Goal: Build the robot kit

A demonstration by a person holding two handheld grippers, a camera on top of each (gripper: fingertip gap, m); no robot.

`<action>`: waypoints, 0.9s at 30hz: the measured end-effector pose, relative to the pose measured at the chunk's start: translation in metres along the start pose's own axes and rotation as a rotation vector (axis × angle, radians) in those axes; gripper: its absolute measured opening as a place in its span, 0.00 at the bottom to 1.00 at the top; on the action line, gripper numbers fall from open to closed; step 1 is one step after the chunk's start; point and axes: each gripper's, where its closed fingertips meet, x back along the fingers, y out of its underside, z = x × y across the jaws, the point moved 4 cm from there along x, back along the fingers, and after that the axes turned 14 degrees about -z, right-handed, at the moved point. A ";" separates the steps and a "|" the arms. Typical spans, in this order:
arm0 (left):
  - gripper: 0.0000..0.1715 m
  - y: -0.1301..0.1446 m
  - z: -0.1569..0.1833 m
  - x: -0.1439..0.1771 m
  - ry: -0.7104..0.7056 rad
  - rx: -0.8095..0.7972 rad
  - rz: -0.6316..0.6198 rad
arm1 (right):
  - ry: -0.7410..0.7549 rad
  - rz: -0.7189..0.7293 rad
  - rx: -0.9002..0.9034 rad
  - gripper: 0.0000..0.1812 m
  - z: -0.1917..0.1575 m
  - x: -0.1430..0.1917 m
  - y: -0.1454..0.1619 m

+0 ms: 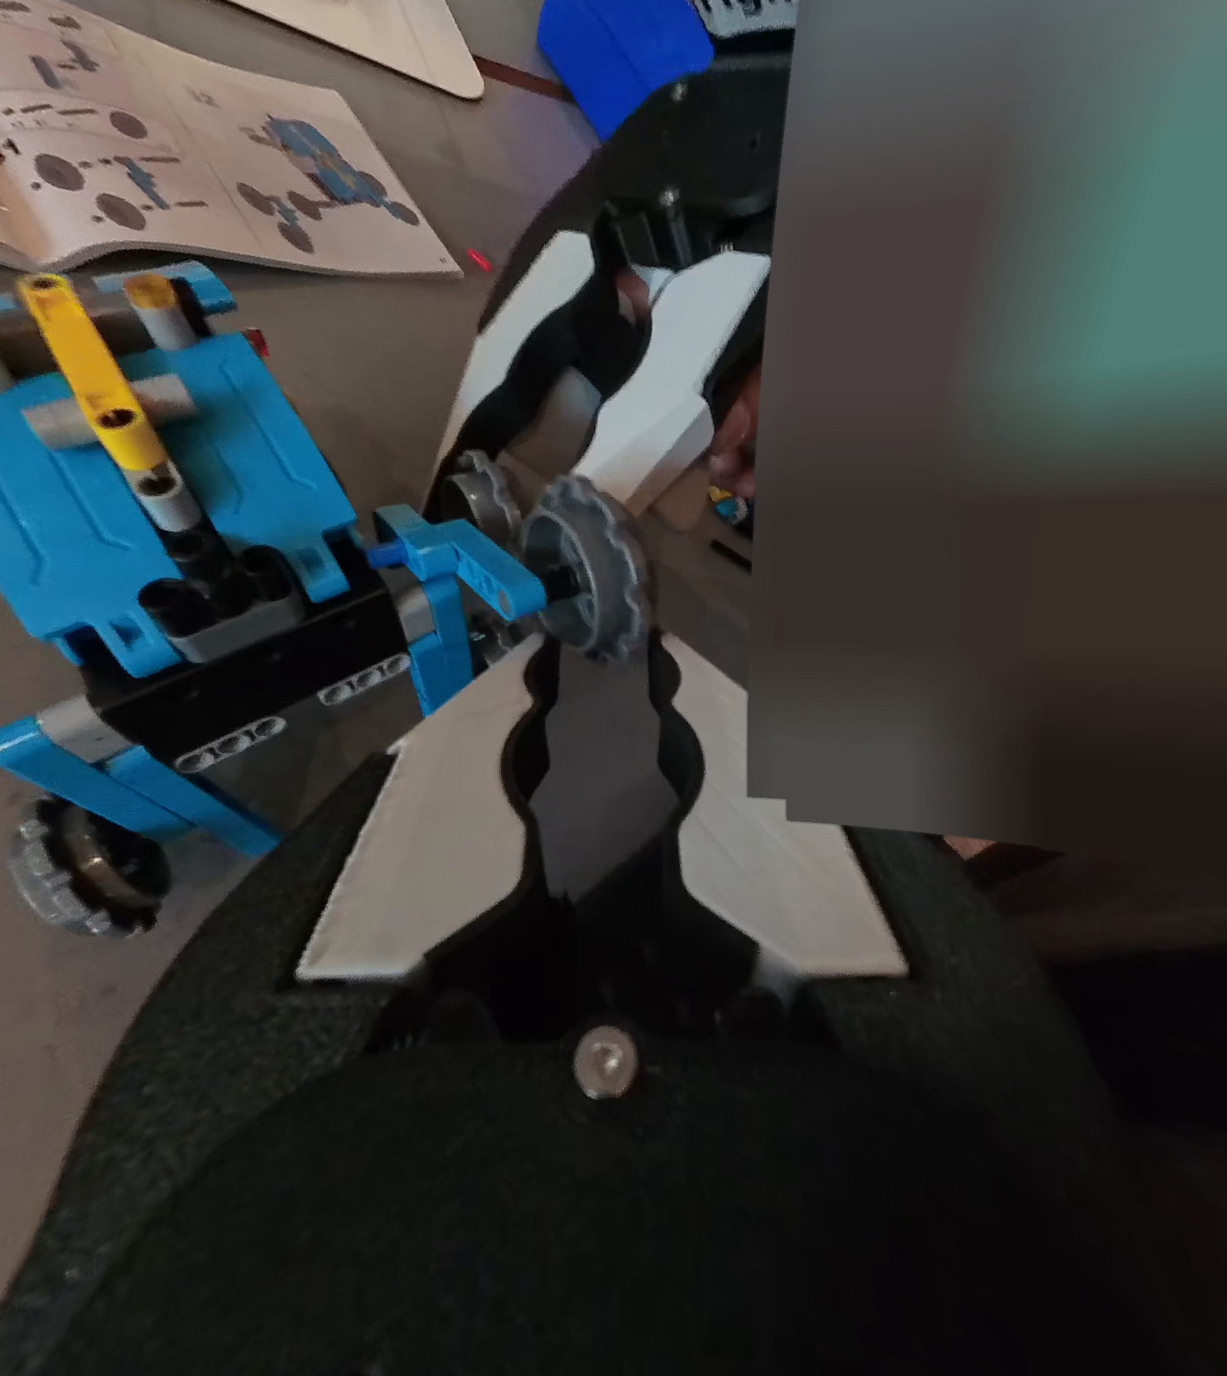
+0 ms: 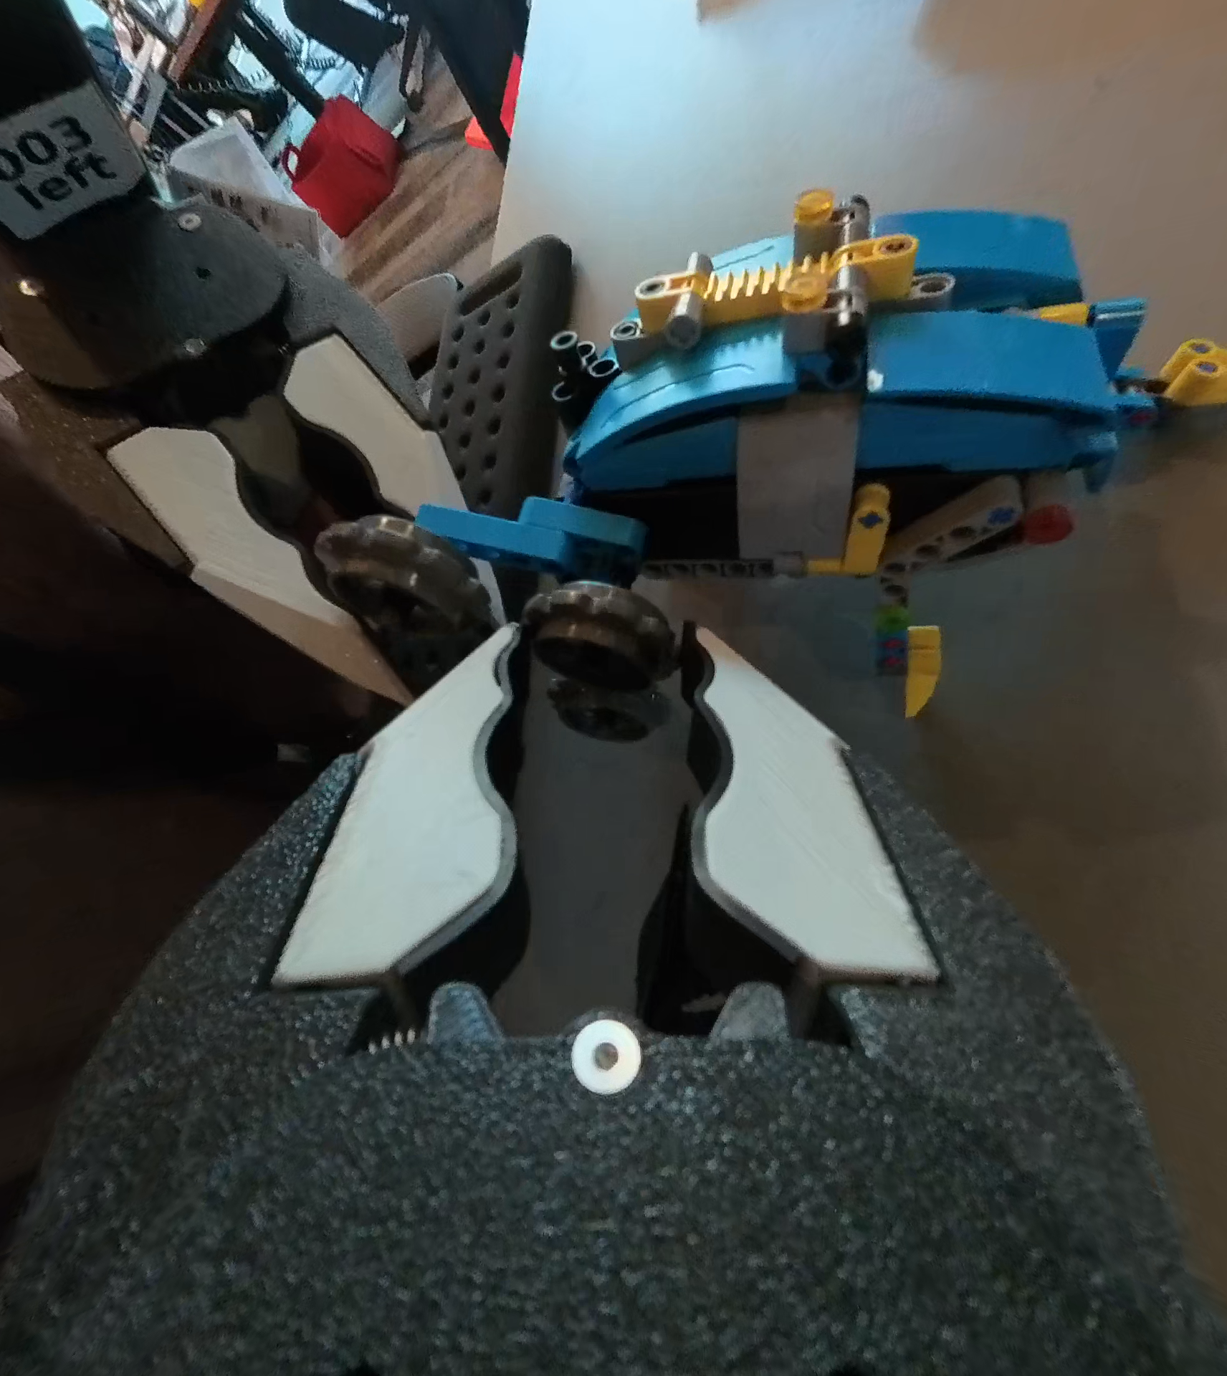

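A blue, yellow and black brick-built vehicle (image 1: 149,476) stands tilted on the table, and it also shows in the right wrist view (image 2: 856,395). Two grey toothed wheels sit on either side of a blue beam (image 1: 461,558) at one end. My left gripper (image 1: 599,644) is shut on the nearer grey wheel (image 1: 584,573) at its fingertips. My right gripper (image 2: 603,633) is shut on the other wheel (image 2: 596,633), which hangs just above its reflection on the table. The two grippers face each other closely. A third wheel (image 1: 82,878) rests on the table.
An open instruction booklet (image 1: 171,171) lies behind the vehicle, with a blue object (image 1: 618,59) beyond it. A black perforated block (image 2: 499,372) stands at the table edge. A red bag (image 2: 342,164) and furniture are off the table at the back.
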 end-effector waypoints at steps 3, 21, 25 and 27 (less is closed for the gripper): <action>0.14 0.008 0.004 0.000 0.040 -0.017 -0.030 | -0.018 -0.005 0.009 0.23 0.000 0.001 -0.003; 0.53 -0.004 -0.088 0.054 0.042 -0.272 -0.054 | -0.079 -0.084 0.042 0.23 0.003 -0.001 -0.010; 0.53 -0.008 -0.083 0.038 0.151 -0.246 -0.090 | -0.083 -0.119 0.065 0.23 0.004 -0.004 -0.010; 0.55 -0.010 -0.082 0.034 0.161 -0.217 -0.085 | -0.078 -0.138 0.082 0.23 0.005 -0.006 -0.010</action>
